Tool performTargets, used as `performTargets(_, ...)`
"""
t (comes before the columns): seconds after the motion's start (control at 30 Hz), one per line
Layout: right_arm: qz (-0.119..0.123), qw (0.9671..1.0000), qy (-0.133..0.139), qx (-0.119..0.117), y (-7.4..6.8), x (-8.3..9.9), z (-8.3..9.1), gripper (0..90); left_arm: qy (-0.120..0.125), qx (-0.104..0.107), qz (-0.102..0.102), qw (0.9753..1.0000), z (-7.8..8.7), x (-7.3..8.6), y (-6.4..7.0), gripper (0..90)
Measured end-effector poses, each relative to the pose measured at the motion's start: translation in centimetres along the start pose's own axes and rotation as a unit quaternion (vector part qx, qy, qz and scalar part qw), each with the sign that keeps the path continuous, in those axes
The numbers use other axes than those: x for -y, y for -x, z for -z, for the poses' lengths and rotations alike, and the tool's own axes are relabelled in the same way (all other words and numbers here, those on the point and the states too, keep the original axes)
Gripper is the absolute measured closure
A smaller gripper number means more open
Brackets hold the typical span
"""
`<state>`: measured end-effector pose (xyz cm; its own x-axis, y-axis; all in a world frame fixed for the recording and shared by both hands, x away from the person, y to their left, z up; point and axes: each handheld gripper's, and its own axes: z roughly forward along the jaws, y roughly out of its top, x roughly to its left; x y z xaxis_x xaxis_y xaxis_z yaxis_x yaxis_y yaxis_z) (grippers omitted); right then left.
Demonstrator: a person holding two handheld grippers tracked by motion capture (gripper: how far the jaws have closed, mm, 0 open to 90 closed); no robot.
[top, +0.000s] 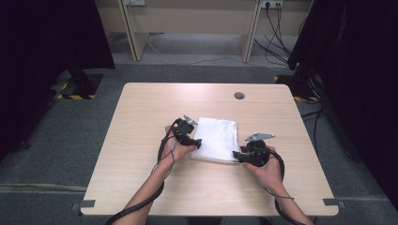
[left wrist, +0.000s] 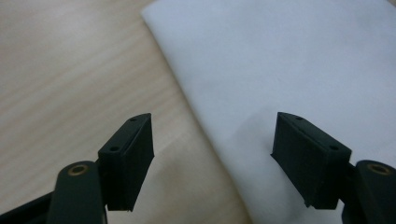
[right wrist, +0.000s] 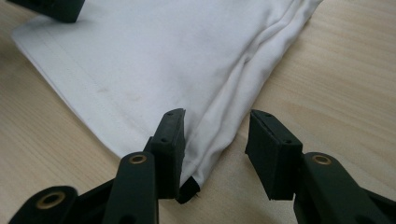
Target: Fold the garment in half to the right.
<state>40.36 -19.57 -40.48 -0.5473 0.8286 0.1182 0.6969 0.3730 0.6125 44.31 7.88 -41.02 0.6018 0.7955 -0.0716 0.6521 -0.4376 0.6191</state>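
Note:
A folded white cloth point(top: 217, 138) lies flat in the middle of the light wooden table point(top: 141, 117). My left gripper point(top: 196, 143) sits at the cloth's near left corner, open, its jaws straddling the cloth's left edge point(left wrist: 205, 135). My right gripper point(top: 237, 156) is at the near right corner, open, with the stacked folded layers of the cloth point(right wrist: 219, 135) lying between its jaws. The left gripper view has one jaw over bare wood and the other over the cloth point(left wrist: 280, 65). A tip of the other gripper point(right wrist: 51, 9) shows at the far corner in the right gripper view.
A small round grey grommet point(top: 239, 95) sits in the table near its far edge. Bare wood surrounds the cloth on all sides. Beyond the table are grey carpet, a wooden desk frame point(top: 187, 23) and cables point(top: 277, 42) on the floor.

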Motion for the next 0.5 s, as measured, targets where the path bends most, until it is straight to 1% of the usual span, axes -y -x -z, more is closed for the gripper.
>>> performTargets(0.07, -0.003, 1.0, -0.002, -0.002, 0.1, -0.1, -0.3, 58.5, 0.0, 0.0, -0.006, 1.0, -0.1, 0.4, 0.6, 29.2)
performTargets(0.13, -0.009, 0.9999, -0.003, -0.004, 0.2, -0.1, -0.6, 59.4, -0.001, -0.008, -0.015, 0.9999, -0.2, 0.7, 0.9, 30.0)
performTargets(0.2, -0.013, 0.9999, -0.003, -0.006, 0.3, -0.1, -0.9, 60.5, 0.001, -0.013, -0.012, 0.9998, -0.2, 0.8, 1.1, 31.0)
performTargets(0.23, -0.015, 0.9999, -0.003, -0.007, 0.3, -0.2, -0.9, 61.1, 0.003, -0.018, -0.014, 0.9997, -0.2, 0.9, 1.3, 31.7)
performTargets(0.27, -0.015, 0.9999, -0.002, -0.007, 0.3, -0.2, -1.0, 62.0, 0.004, -0.021, -0.023, 0.9995, -0.1, 0.9, 1.5, 33.0)
performTargets(0.37, -0.012, 0.9999, 0.001, -0.005, 0.2, -0.3, -1.2, 64.5, 0.009, -0.029, -0.036, 0.9989, 0.1, 1.1, 2.1, 39.1)
performTargets(0.4, -0.009, 1.0, -0.003, -0.003, 0.1, -0.4, -1.2, 65.8, 0.008, -0.03, -0.037, 0.9989, 0.1, 1.1, 2.2, 40.9)
performTargets(0.5, 0.003, 1.0, -0.009, 0.003, -0.3, -0.8, -1.4, 67.2, 0.006, -0.032, -0.03, 0.999, 0.3, 1.3, 2.3, 43.9)
